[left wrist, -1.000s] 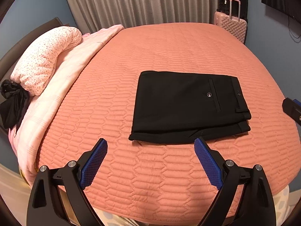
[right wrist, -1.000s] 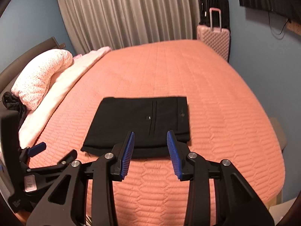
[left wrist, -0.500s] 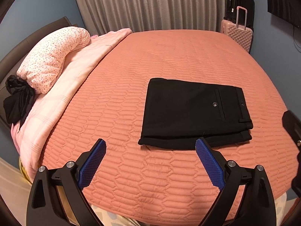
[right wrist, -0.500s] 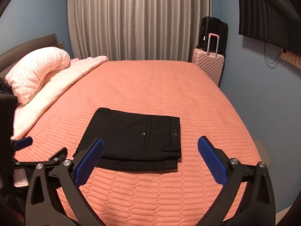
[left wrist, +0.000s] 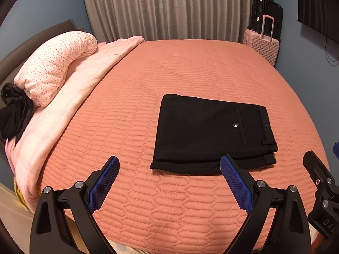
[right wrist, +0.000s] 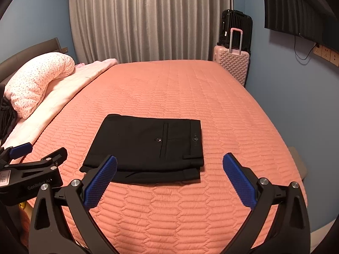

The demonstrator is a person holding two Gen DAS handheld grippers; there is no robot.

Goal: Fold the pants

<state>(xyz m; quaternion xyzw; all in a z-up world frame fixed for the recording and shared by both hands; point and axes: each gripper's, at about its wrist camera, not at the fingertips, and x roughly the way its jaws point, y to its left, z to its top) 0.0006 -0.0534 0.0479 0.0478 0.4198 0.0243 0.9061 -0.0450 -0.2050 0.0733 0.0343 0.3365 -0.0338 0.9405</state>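
Black pants [left wrist: 211, 133] lie folded into a flat rectangle on the orange quilted bed [left wrist: 169, 74], waistband and button pocket to the right. They also show in the right wrist view [right wrist: 148, 146]. My left gripper [left wrist: 169, 165] is open and empty, held back over the near bed edge, short of the pants. My right gripper [right wrist: 169, 160] is open and empty, also short of the pants. Part of the right gripper shows at the right edge of the left view [left wrist: 320, 182], and the left gripper at the left of the right view [right wrist: 31, 169].
A dotted pink pillow [left wrist: 53, 67] and a pale pink blanket [left wrist: 74, 97] lie along the bed's left side, with a black garment [left wrist: 12, 112] by the headboard. A pink suitcase [right wrist: 232, 63] and a black one [right wrist: 235, 27] stand at the far right corner. Curtains hang behind.
Both grippers have pulled back and up from the pants. My right gripper has opened wide from nearly closed. The pants have not moved.
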